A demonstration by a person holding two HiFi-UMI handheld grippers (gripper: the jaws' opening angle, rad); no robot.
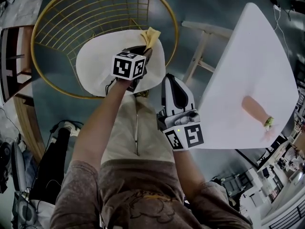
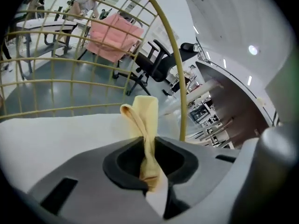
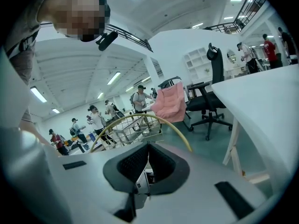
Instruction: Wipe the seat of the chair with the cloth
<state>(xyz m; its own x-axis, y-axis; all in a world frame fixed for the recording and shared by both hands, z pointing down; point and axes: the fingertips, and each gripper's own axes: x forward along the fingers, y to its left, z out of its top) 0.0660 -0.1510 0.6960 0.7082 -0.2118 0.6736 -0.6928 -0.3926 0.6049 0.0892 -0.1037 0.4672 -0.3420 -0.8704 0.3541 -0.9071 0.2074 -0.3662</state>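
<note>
Head view gives me one chair (image 1: pixel 81 13), a gold wire shell holding a single white seat (image 1: pixel 93 63). I also count two grippers, one cloth and one bench.

The left gripper (image 1: pixel 146 50) sits over the right half of the seat, close to the chair's wire rim. The yellow cloth (image 1: pixel 151 35) pokes out past its tips toward that rim. Only this small folded end shows here; the gripper body and its marker cube cover the rest.

In the left gripper view, the left gripper (image 2: pixel 148 146) is pinched tight on the cloth (image 2: pixel 145 120). A twisted strand runs down between the jaws and a folded loop stands up beyond the tips. The white seat (image 2: pixel 56 134) lies behind, with the bar of the chair (image 2: pixel 177 78) just past it. I can't tell from either view whether the cloth touches the seat.

The right gripper (image 1: pixel 169 78) is off the chair, just past the seat's near right edge, above the person's lap. In the right gripper view, the right gripper (image 3: pixel 148 146) has its jaws closed flat together with nothing between them. The chair (image 3: pixel 131 127) arcs beyond them.

The bench (image 1: pixel 248 56) stands to the right of the chair, its far corner cut by the frame edge. One pinkish oblong thing (image 1: pixel 254 109) with a green end lies on it; I can't make out what it is. The chair's legs are hidden, and the person's left arm covers the seat's near edge.
</note>
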